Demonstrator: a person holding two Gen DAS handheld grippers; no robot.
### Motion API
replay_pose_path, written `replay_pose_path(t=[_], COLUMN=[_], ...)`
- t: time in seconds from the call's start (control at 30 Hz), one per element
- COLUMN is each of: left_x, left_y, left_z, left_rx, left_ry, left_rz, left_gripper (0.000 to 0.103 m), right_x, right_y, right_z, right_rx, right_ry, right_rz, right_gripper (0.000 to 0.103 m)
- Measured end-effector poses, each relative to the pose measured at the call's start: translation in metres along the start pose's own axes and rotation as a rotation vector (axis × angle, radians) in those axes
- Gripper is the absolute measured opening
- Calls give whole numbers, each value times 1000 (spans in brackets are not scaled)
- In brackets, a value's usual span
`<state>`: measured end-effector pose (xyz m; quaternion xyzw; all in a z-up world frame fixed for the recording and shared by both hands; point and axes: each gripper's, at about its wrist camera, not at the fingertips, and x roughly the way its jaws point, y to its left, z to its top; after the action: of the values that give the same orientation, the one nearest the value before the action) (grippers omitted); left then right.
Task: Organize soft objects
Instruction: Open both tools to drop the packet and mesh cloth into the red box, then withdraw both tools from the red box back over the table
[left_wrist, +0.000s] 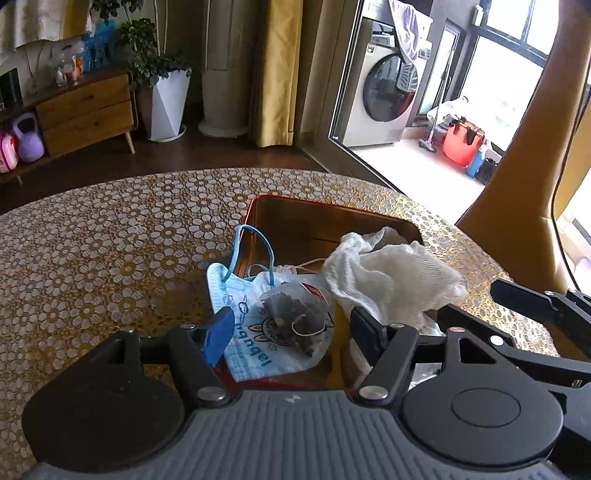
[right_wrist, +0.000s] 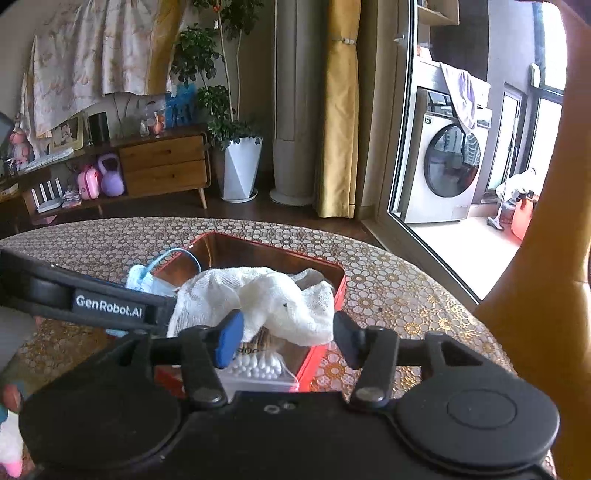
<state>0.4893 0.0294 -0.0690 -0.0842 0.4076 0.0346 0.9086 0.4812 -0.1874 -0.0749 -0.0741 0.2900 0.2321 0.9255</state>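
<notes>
Nearest the left wrist camera, the left gripper (left_wrist: 291, 332) has its jaws apart and empty, straddling a pyramid-shaped tea bag (left_wrist: 297, 314) of clear mesh filled with dark leaves, its string looped on top. The tea bag lies on a pale blue face mask (left_wrist: 240, 325), a thin pleated fabric printed with a cartoon rabbit, draped over the near rim of the red tin (left_wrist: 258, 206); the elastic ear loops arch up over the tin's left edge.

In the right wrist view, the right gripper (right_wrist: 288, 341) also has its jaws spread and holds nothing. Between and just below them sits a clear plastic box of cotton swabs (right_wrist: 258, 367) in the tin's near corner, white tips packed tightly together. Just beyond lies a crumpled white gauze cloth (right_wrist: 266, 299), loosely woven and puffy, bunched across the tin and spilling over its near right rim.

The tin is a shallow, rounded-corner rectangle with a shiny golden inside and a red outer wall. Its far half looks bare.

The work seems well along: the soft items are gathered at the tin. What is left, I judge, is tucking the mask and the cloth's overhang fully inside.

The tin rests on a round table (left_wrist: 110, 240) covered with a gold cloth under white lace of circles and flowers.
</notes>
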Motion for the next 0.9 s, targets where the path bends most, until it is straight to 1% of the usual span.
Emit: replay_pose_path(t=[0.13, 0.27, 0.37, 0.5, 0.67, 0.73, 0.8, 0.9], left_x=[-22, -46, -64, -89, -119, -130, -140, -154], left_y=[-2, -2, -4, -5, -5, -4, -2, 0], left_z=[0, -1, -3, -8, -20, -27, -34, -45], left_rx=[6, 13, 24, 43, 72, 80, 89, 100], left_ry=[-22, -44, -62, -80, -99, -102, -108, -111], left_rz=[-4, -8, -11, -26, -43, -58, -66, -76], left_gripper=[69, 69, 71, 72, 73, 74, 79, 81], right_x=[-18, -39, -56, -79, -103, -112, -121, -134], right_y=[2, 1, 1, 1, 4, 5, 8, 10], right_z=[2, 5, 6, 5, -1, -6, -10, -15], right_rx=[9, 17, 28, 51, 71, 80, 81, 91], right_ry=[-21, -40, -57, -70, -75, -73, -71, -71], right_rz=[0, 5, 4, 12, 20, 28, 37, 54], right_gripper=[71, 79, 83, 86, 94, 95, 97, 99])
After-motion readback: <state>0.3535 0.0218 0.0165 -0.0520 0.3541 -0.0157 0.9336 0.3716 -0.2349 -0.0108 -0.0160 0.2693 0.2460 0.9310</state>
